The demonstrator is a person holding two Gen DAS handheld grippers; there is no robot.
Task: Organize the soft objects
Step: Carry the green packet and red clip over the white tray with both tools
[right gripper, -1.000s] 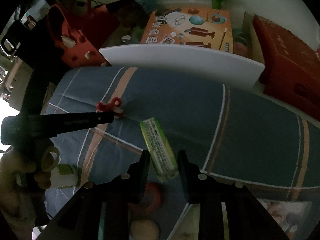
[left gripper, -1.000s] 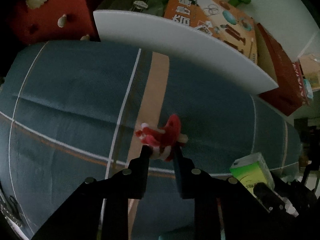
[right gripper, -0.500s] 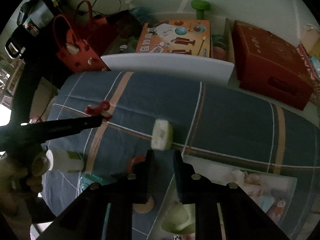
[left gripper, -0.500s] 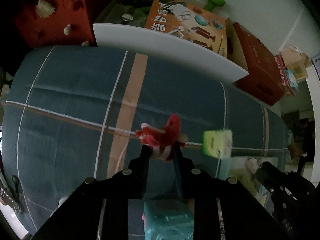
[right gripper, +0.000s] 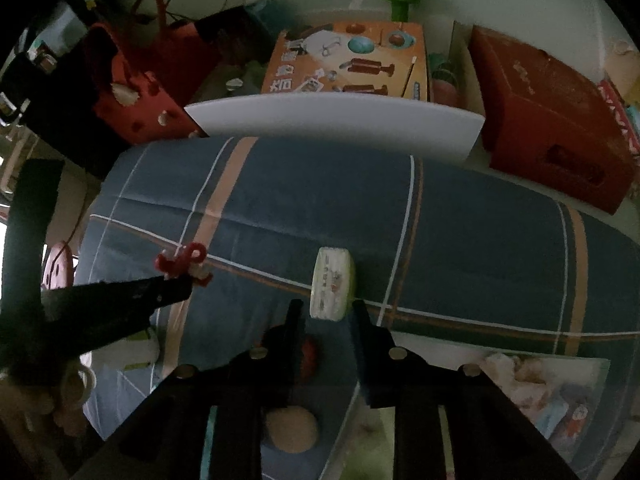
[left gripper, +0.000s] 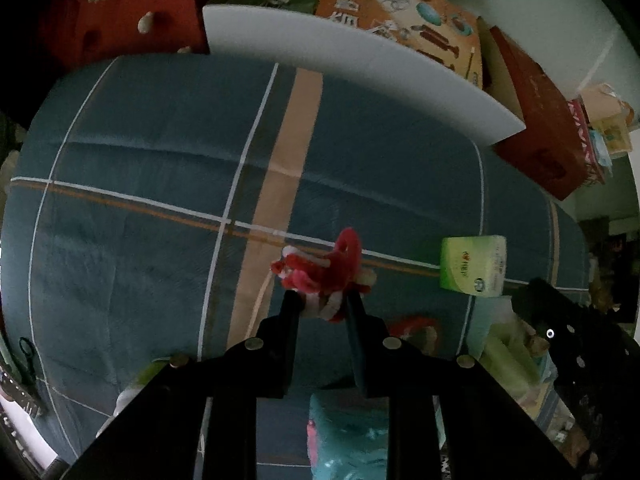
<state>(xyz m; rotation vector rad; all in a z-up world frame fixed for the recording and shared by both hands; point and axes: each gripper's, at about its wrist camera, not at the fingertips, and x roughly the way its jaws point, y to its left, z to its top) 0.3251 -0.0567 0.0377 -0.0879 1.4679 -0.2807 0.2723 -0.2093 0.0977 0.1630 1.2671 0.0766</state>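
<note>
Above the blue bedsheet [left gripper: 140,152] my left gripper [left gripper: 322,300] clamps the red pipe-cleaner toy [left gripper: 324,268], my right gripper [right gripper: 326,308] the green tissue pack [right gripper: 332,288]; neither is placed yet.

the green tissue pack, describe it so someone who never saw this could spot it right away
Start at the blue plaid cloth that fills the middle, below the white board. Above the cloth, the right gripper holds the green tissue pack between its fingers. It is the only pale green, soft rectangular packet; the left gripper holds a red fuzzy twist.
</note>
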